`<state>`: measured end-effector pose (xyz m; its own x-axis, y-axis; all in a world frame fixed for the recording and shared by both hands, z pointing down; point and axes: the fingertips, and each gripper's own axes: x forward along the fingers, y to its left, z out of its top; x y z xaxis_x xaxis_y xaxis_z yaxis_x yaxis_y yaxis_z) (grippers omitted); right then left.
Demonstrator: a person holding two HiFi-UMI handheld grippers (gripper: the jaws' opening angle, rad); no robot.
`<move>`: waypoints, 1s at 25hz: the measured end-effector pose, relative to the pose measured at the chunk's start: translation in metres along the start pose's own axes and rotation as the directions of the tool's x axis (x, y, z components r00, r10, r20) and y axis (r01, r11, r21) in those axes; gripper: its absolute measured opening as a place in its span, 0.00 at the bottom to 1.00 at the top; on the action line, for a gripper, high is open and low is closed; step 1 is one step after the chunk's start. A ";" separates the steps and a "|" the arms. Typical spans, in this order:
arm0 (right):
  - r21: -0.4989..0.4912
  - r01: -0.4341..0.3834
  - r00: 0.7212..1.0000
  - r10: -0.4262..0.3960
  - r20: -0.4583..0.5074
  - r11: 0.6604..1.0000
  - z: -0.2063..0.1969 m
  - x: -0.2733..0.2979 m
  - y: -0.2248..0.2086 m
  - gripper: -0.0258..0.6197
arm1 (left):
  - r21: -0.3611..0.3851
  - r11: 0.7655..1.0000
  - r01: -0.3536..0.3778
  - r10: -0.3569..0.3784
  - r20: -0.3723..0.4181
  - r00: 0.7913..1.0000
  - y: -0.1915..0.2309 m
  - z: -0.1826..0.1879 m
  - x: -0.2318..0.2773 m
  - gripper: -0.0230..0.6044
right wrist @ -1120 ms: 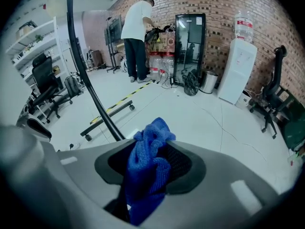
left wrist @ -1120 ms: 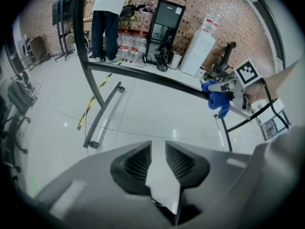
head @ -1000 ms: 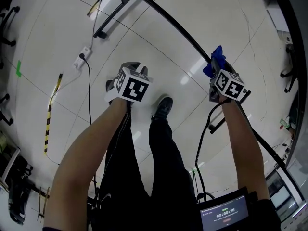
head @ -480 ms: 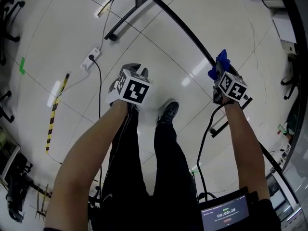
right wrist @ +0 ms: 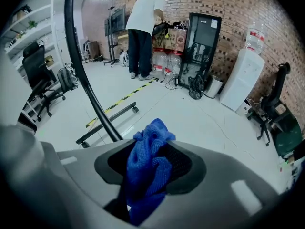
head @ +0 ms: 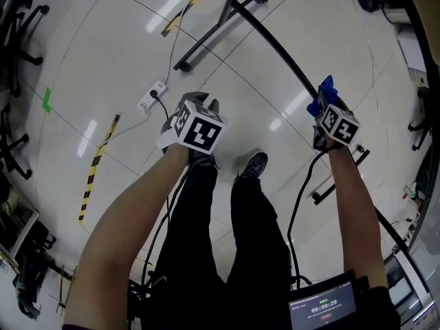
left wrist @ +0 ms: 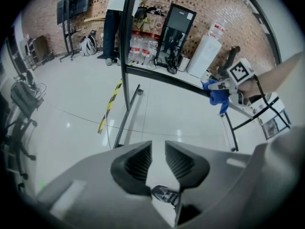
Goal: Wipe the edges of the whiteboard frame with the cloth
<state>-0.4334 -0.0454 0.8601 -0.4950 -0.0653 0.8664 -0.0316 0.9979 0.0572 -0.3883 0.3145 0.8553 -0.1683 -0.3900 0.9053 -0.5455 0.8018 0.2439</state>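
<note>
The left tool (left wrist: 158,149) fills the foreground. Its jaws stand together but for a slit, with nothing between them, and a shoe (left wrist: 164,193) shows below them. Beyond, the black frame (left wrist: 125,46) rises from the floor (left wrist: 71,128). Its bar runs right to the blue cloth (left wrist: 218,97), bunched in the right tool (left wrist: 220,86) and touching the bar. Striped tape (left wrist: 110,103) lies on the floor just left of the frame's foot. A person (left wrist: 114,18) stands by the brick wall (left wrist: 209,8).

Bright blue cloth (right wrist: 147,171) stands out against the black frame (right wrist: 69,13) and glossy white floor (head: 103,60). Each cube (head: 201,130) bears black-and-white square markers. The tape (head: 96,167) is striped yellow and black, the trousers (head: 199,239) are black, and the wall (right wrist: 248,8) is reddish-brown brick.
</note>
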 end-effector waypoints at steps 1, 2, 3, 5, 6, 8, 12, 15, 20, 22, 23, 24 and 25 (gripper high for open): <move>-0.004 0.005 1.000 -0.005 0.009 1.000 0.004 0.001 0.003 0.31 | 0.002 1.000 -0.007 0.007 0.005 1.000 0.006 0.002 -0.002 0.17; -0.009 0.010 1.000 -0.009 0.020 1.000 0.008 0.002 0.006 0.31 | -0.004 1.000 -0.016 0.016 0.010 1.000 0.013 0.003 -0.003 0.17; -0.017 0.013 0.999 -0.012 0.032 1.000 0.012 0.003 0.010 0.31 | -0.017 1.000 -0.027 0.027 0.013 1.000 0.021 0.003 -0.003 0.17; -0.036 0.007 0.999 -0.005 0.045 0.999 0.019 0.007 0.018 0.31 | -0.055 0.997 -0.049 0.050 0.014 0.999 0.034 0.001 -0.004 0.17; -0.047 0.002 0.999 0.000 0.044 0.999 0.020 0.010 0.021 0.31 | -0.075 0.995 -0.058 0.060 0.015 0.998 0.038 0.000 -0.005 0.17; -0.078 -0.006 0.999 0.009 0.041 0.997 0.023 0.011 0.027 0.31 | -0.109 0.992 -0.066 0.068 0.018 0.998 0.039 -0.005 -0.009 0.17; -0.106 -0.049 0.998 0.052 0.023 0.993 0.034 0.020 0.049 0.31 | -0.140 0.986 -0.087 0.090 0.017 0.996 0.042 -0.013 -0.019 0.17; -0.112 -0.087 0.996 0.088 0.007 0.990 0.046 0.030 0.070 0.31 | -0.165 0.979 -0.116 0.122 0.028 0.992 0.052 -0.005 -0.028 0.17; -0.161 -0.102 0.994 0.105 0.010 0.982 0.064 0.034 0.090 0.32 | -0.166 0.980 -0.111 0.125 0.074 0.989 0.049 0.018 -0.034 0.17; -0.163 -0.103 0.994 0.106 0.006 0.981 0.067 0.037 0.097 0.32 | -0.170 0.980 -0.104 0.119 0.078 0.990 0.051 0.019 -0.032 0.17; -0.163 -0.103 0.995 0.104 0.000 0.981 0.067 0.038 0.099 0.32 | -0.171 0.980 -0.098 0.113 0.076 0.991 0.051 0.018 -0.030 0.17; -0.166 -0.104 0.995 0.104 -0.006 0.981 0.068 0.039 0.101 0.32 | -0.171 0.981 -0.092 0.106 0.073 0.992 0.052 0.017 -0.028 0.17; -0.173 -0.107 0.994 0.107 -0.009 0.979 0.071 0.041 0.105 0.32 | -0.171 0.981 -0.088 0.101 0.069 0.992 0.053 0.016 -0.025 0.17</move>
<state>-0.5184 0.0569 0.8664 -0.4874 0.0422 0.8722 0.1727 0.9838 0.0489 -0.4257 0.3596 0.8398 -0.2788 -0.3373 0.8991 -0.3804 0.8985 0.2192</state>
